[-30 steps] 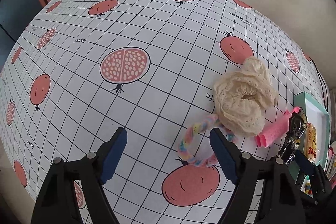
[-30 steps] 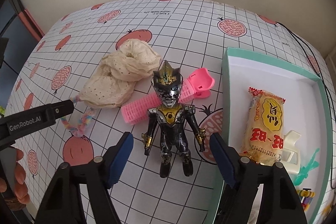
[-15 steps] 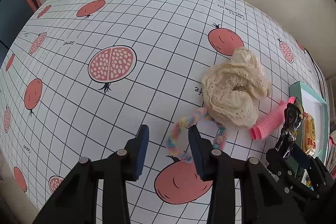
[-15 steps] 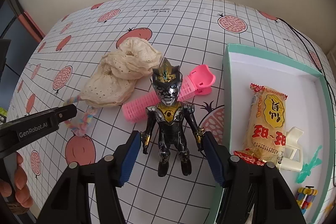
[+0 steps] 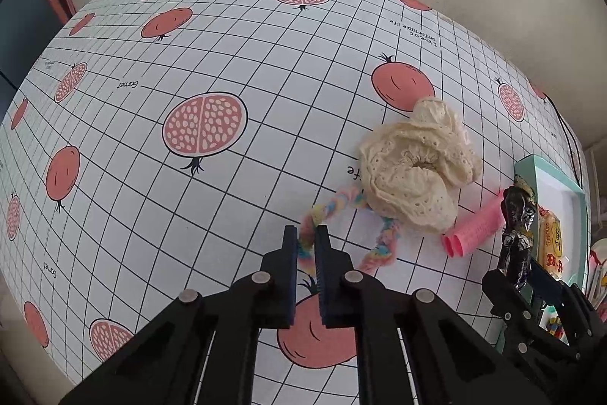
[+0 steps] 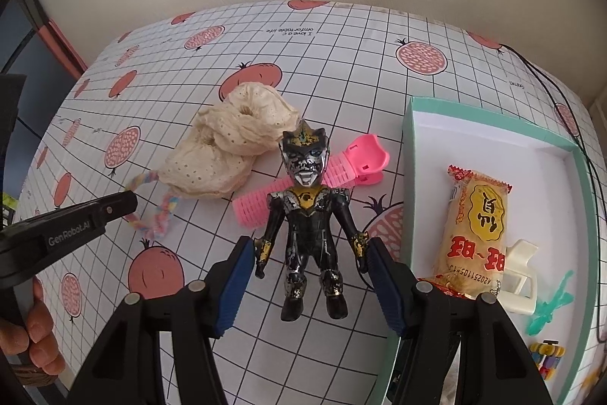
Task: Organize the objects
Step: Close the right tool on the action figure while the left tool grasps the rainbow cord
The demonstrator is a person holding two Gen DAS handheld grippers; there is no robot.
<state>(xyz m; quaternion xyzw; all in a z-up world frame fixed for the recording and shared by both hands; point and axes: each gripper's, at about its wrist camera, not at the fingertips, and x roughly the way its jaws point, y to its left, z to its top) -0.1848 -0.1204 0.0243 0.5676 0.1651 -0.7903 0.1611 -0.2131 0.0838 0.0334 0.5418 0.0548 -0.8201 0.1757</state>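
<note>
A pastel braided loop (image 5: 383, 245) lies on the pomegranate-print tablecloth, partly under a cream lace scrunchie (image 5: 413, 173). My left gripper (image 5: 305, 234) is shut on the loop's left strand. In the right wrist view the loop (image 6: 163, 211) trails from that gripper's tip. A black, silver and gold toy figure (image 6: 307, 226) lies face up, its head on a pink hair roller (image 6: 341, 173). My right gripper (image 6: 309, 251) straddles its waist, blue pads pressed against both hands. From the left wrist view the figure (image 5: 516, 226) juts out of the right gripper.
A teal-rimmed white tray (image 6: 409, 177) sits right of the figure, holding a yellow snack packet (image 6: 474, 226), a white plastic piece and small toys. A black cable (image 6: 550, 78) runs past its far side. A person's fingers (image 6: 38, 340) hold the left gripper.
The left gripper went from wide open to shut on the braided loop's strand. The right gripper narrowed onto the figure's hands, then held that width.
</note>
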